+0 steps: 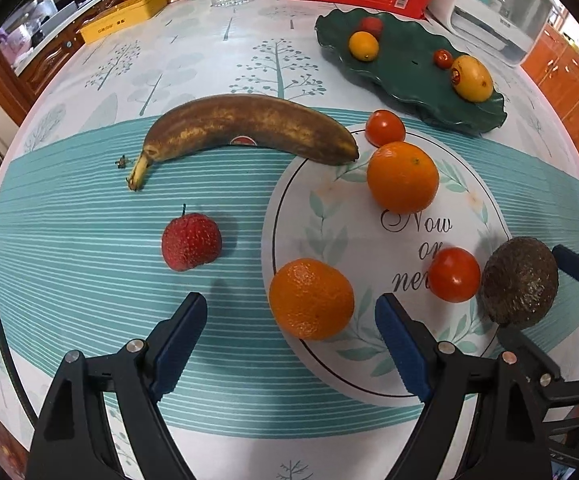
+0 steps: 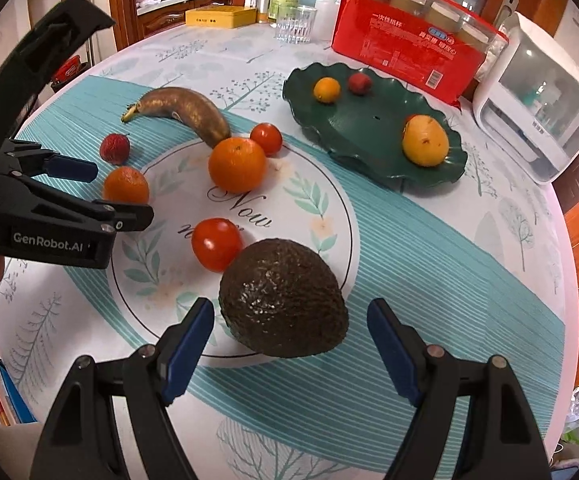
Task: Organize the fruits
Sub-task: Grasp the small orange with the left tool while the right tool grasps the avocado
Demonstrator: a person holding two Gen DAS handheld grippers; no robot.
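My left gripper (image 1: 291,344) is open just behind a small orange (image 1: 311,298), which lies in line with the gap between the fingers. My right gripper (image 2: 291,316) is open with the dark avocado (image 2: 285,300) between its fingertips; the pads stand apart from it. Loose on the tablecloth lie a brown banana (image 1: 249,128), a red lychee (image 1: 191,242), a large orange (image 1: 402,177) and two tomatoes (image 1: 385,128) (image 1: 454,274). The green leaf-shaped plate (image 2: 361,132) at the back right holds a yellow fruit (image 2: 425,146), a little orange (image 2: 326,89), a lychee and a tomato.
Behind the plate stand a red package (image 2: 409,52) and a white appliance (image 2: 537,112). A glass (image 2: 294,24), bottles and a yellow box (image 2: 219,16) line the table's far edge. The round table's rim curves close on the right.
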